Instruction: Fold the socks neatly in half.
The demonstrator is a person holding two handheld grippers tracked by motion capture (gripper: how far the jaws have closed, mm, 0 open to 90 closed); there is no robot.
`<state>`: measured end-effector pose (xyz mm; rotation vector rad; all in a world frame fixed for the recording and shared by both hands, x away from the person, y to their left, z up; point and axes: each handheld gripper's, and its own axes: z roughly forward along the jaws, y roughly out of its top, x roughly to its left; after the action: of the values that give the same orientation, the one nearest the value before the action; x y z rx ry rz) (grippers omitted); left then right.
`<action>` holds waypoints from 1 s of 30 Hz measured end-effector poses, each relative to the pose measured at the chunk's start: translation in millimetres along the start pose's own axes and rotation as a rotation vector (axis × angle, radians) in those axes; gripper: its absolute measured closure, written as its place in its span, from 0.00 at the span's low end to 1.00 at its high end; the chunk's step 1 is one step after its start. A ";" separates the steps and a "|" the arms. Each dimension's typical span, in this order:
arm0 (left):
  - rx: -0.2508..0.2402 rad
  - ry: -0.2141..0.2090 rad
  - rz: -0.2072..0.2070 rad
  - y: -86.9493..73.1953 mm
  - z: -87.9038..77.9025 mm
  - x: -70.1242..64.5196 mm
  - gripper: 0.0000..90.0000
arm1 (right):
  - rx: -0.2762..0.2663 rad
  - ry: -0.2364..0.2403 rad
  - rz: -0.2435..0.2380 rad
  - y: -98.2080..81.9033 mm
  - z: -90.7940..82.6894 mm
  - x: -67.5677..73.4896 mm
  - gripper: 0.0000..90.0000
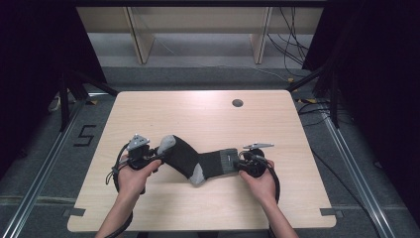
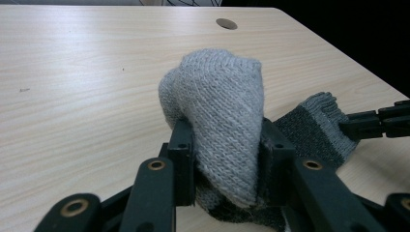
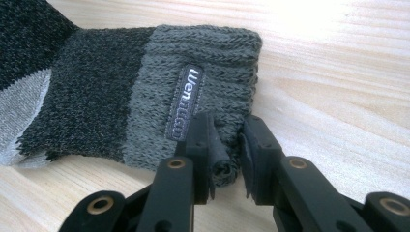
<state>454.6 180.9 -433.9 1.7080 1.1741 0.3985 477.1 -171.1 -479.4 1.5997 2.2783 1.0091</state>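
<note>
The desk (image 1: 208, 119) carries one dark sock (image 1: 198, 159), stretched in a shallow V between the two hand-held grippers and sagging onto the wood at its pale heel, which lies about midway between them. The left hand-held gripper (image 2: 223, 145) is clamped on the light grey toe (image 2: 217, 116), which bulges up above its jaws; the right hand-held gripper (image 3: 226, 145) stands at the far end of the sock from it, with a small bunched fold of the ribbed cuff (image 3: 203, 87) between its jaws, just beside the woven label (image 3: 183, 101). The left jaws are partly closed around a thick wad of knit, a full bite. The right jaws are narrower and hold only the cuff's edge, a thin pinch near the corner. The likeliest trouble, as a judgement, is at that right end: any pull to straighten or lift the sock could draw the little fold out of the jaws, because so little fabric is caught and the rib stretches easily. A lesser risk is that pulling the two apart unevenly would twist the sock rather than flatten it, since the toe is gripped bunched, not flat.
</note>
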 end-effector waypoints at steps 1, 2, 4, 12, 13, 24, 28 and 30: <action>-0.003 -0.002 0.004 0.6 -0.1 -0.5 0.72 | 0.002 -0.020 -0.016 0.3 0.4 -0.9 0.84; 0.000 -0.002 0.006 1.5 -0.8 -1.1 0.72 | 0.006 -0.017 -0.004 0.6 0.6 -0.1 0.84; -0.004 -0.011 0.002 2.6 -0.6 -1.4 0.72 | -0.007 -0.016 -0.033 1.7 0.7 -0.1 0.84; 0.002 -0.007 -0.025 3.9 0.2 1.6 0.72 | 0.006 -0.012 -0.033 6.5 4.4 3.2 0.83; 0.002 -0.005 -0.024 4.0 0.6 1.5 0.72 | 0.012 -0.002 -0.044 7.2 4.7 2.7 0.83; -0.008 0.003 -0.024 10.3 8.6 -6.8 0.71 | 0.023 -0.035 -0.043 10.6 6.9 4.6 0.82; -0.011 -0.007 -0.030 12.0 10.4 -9.7 0.71 | -0.003 -0.016 -0.035 10.7 7.6 5.4 0.81; -0.012 -0.013 -0.031 13.2 10.8 -11.0 0.71 | 0.004 -0.015 -0.032 11.0 7.5 5.4 0.81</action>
<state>463.8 165.3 -424.9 1.6784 1.1848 0.3740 487.1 -161.1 -477.1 1.5614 2.2895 0.9822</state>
